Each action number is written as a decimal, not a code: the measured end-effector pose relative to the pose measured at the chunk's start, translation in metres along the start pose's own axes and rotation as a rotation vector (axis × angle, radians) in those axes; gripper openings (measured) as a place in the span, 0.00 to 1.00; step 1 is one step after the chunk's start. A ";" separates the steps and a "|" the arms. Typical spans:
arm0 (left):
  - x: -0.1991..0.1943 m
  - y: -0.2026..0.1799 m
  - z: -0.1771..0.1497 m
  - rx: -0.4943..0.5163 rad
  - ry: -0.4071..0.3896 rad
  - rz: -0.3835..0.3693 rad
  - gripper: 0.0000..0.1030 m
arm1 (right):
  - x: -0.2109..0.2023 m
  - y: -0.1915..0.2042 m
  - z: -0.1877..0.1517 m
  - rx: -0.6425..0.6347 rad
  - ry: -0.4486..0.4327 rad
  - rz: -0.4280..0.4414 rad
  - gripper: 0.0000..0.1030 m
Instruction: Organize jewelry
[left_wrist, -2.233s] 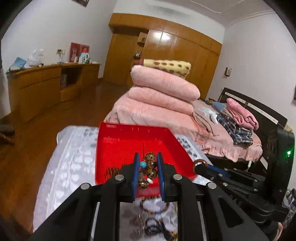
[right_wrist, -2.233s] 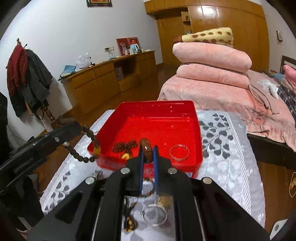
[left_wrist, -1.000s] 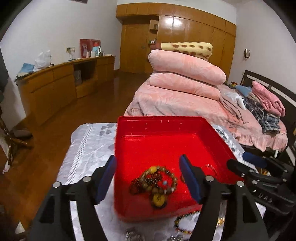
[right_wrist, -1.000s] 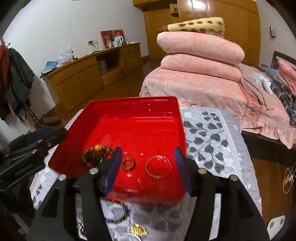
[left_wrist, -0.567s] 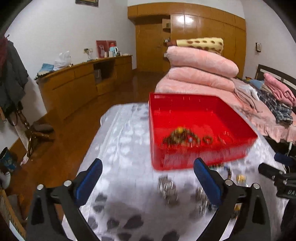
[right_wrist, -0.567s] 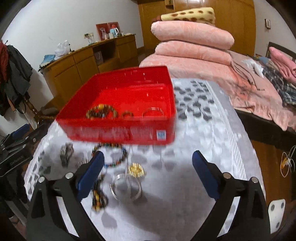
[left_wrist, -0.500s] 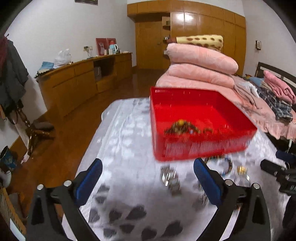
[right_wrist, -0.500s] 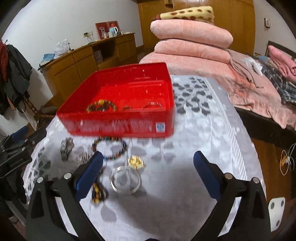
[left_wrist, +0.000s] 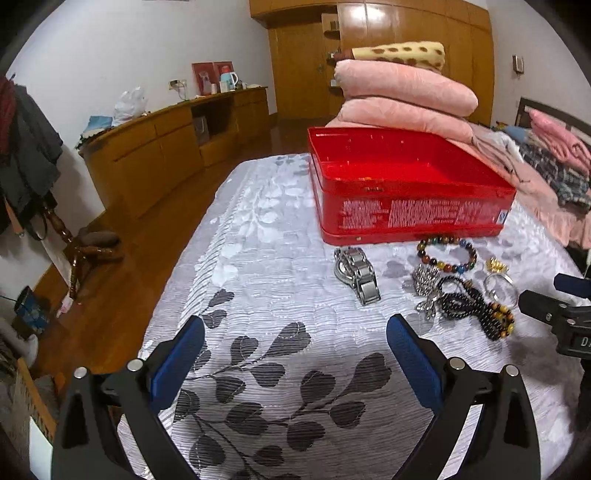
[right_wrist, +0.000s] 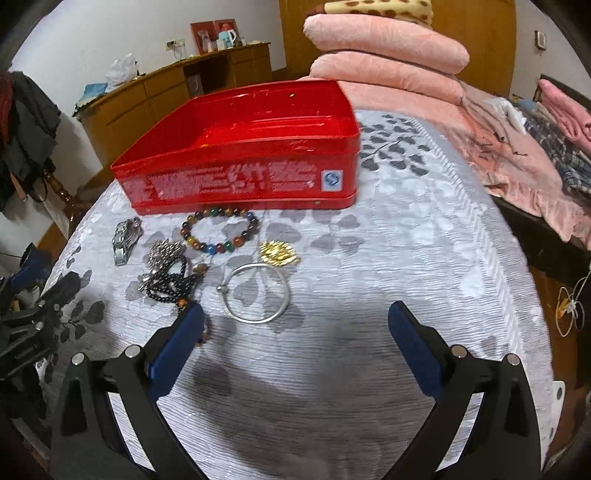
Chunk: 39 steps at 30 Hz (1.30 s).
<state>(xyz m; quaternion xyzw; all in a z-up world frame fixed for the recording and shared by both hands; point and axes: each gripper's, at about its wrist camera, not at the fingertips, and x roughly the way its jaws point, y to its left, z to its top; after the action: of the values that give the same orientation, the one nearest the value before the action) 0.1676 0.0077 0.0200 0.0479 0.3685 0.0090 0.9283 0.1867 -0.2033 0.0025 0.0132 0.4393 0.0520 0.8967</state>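
Each claw, the left claw (left_wrist: 293, 363) and the right claw (right_wrist: 293, 349), has black arms, blue pads (left_wrist: 413, 363) and round silver screws (right_wrist: 458, 351).

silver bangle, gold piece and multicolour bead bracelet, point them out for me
silver bangle (right_wrist: 283, 300): right wrist view, right side of the ring
gold piece (right_wrist: 277, 253): right wrist view, its middle
multicolour bead bracelet (right_wrist: 221, 246): right wrist view, near beads
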 end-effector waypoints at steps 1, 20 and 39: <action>0.001 -0.002 -0.001 0.003 0.002 -0.005 0.94 | 0.002 0.002 -0.001 -0.001 0.003 0.006 0.94; 0.015 -0.003 0.003 -0.014 0.041 -0.070 0.94 | 0.023 0.015 0.008 -0.042 0.042 -0.025 0.76; 0.025 0.004 0.010 -0.049 0.073 -0.116 0.94 | 0.021 0.017 0.009 -0.064 0.049 -0.032 0.46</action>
<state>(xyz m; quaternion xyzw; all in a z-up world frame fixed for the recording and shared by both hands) 0.1930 0.0118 0.0101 0.0034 0.4038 -0.0339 0.9142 0.2052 -0.1840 -0.0080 -0.0238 0.4596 0.0517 0.8863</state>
